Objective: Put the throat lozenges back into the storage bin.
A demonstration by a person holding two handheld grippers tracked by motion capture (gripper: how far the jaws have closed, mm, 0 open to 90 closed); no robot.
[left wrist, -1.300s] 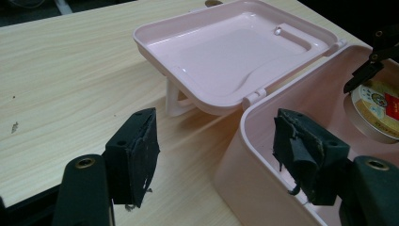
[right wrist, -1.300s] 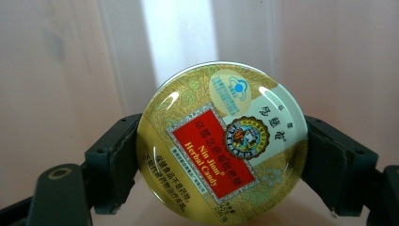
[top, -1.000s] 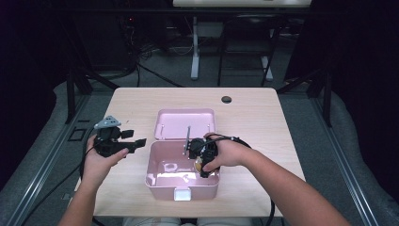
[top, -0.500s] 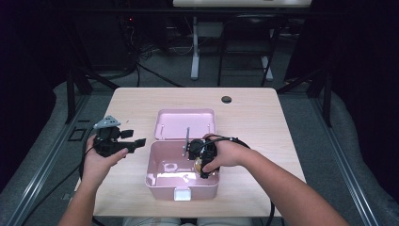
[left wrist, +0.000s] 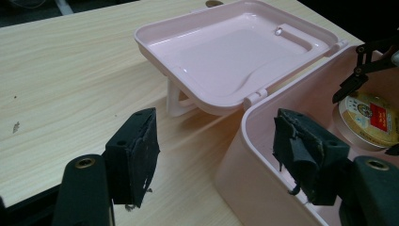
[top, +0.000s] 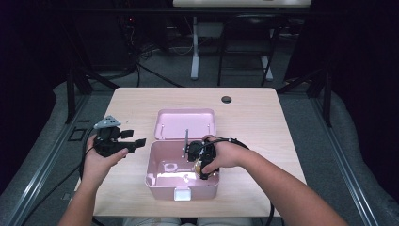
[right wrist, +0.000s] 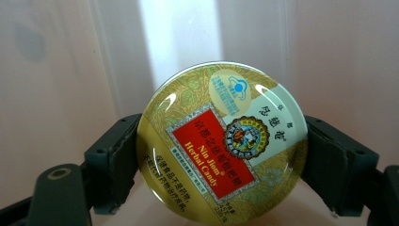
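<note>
A pink box [top: 162, 181] stands open on the table [top: 263, 117], its lid [top: 186, 123] laid back flat behind it on the far side. The right gripper [top: 203, 165] reaches down into the box at its right side, and its jaws are clamped on a round tin [right wrist: 221, 143]. In the right gripper view the tin sits squarely between the two black jaws, each pad pressed against its rim, label up: gold with a red panel reading "Nin Jiom Herbal Candy". The pale pink inner wall of the box rises behind the tin. Whether the tin rests on the box floor or hangs just above it cannot be told.

The left gripper [top: 139, 142] is held in the person's left hand [top: 101, 157] just left of the box, above the table, apart from the box wall. Its jaws stand wide apart with nothing between them. In the left gripper view its right jaw lies in front of the box's near corner, the left jaw over bare table, and the tin [left wrist: 369, 120] shows inside the box past the rim, with the right gripper's jaw tips beside it.
</note>
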